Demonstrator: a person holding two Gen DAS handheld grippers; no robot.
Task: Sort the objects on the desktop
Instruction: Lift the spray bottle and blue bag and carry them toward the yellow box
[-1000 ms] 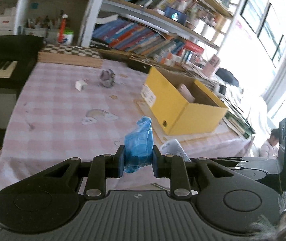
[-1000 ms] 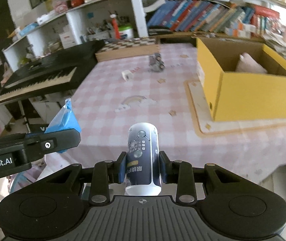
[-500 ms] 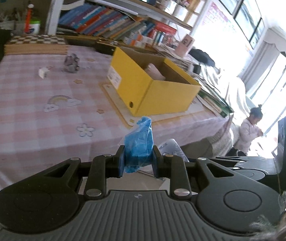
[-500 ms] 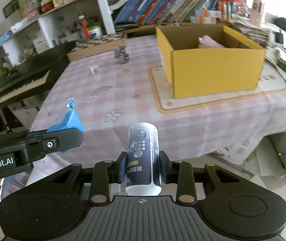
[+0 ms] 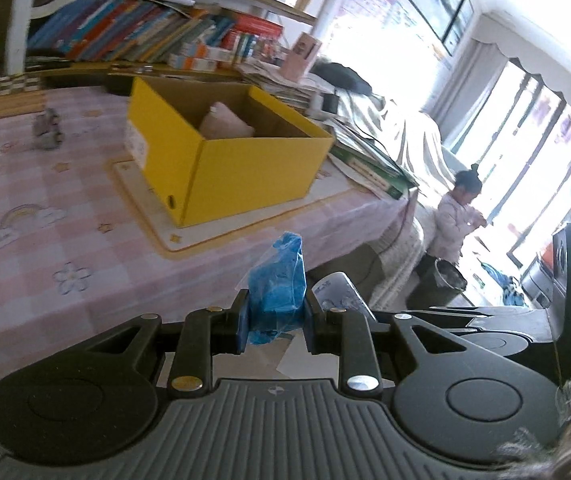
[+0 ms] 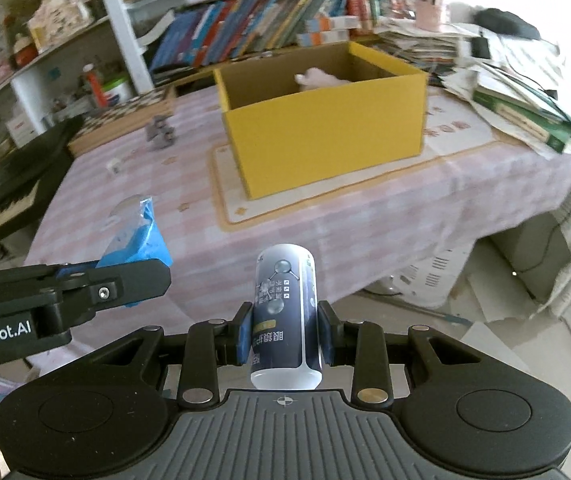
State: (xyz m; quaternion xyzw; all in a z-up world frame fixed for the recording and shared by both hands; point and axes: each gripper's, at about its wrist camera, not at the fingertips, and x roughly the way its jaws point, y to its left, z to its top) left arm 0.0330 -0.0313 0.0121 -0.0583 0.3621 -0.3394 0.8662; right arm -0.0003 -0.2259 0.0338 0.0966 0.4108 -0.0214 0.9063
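Before yellow cardboard box [image 6: 325, 128], left gripper [image 5: 275, 320] pinching crinkly blue bag [image 5: 279, 288], right gripper [image 6: 285, 336] clamping glossy cylindrical bottle [image 6: 285, 312]

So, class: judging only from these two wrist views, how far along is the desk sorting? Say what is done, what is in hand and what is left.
Done: one pale pink item already lies inside the yellow box.
In hand: the left tongs clamp a blue plastic packet; the right tongs clamp a dark labelled bottle. Both are short of the box.
Left: a small grey object and a small white piece remain on the checked tablecloth.
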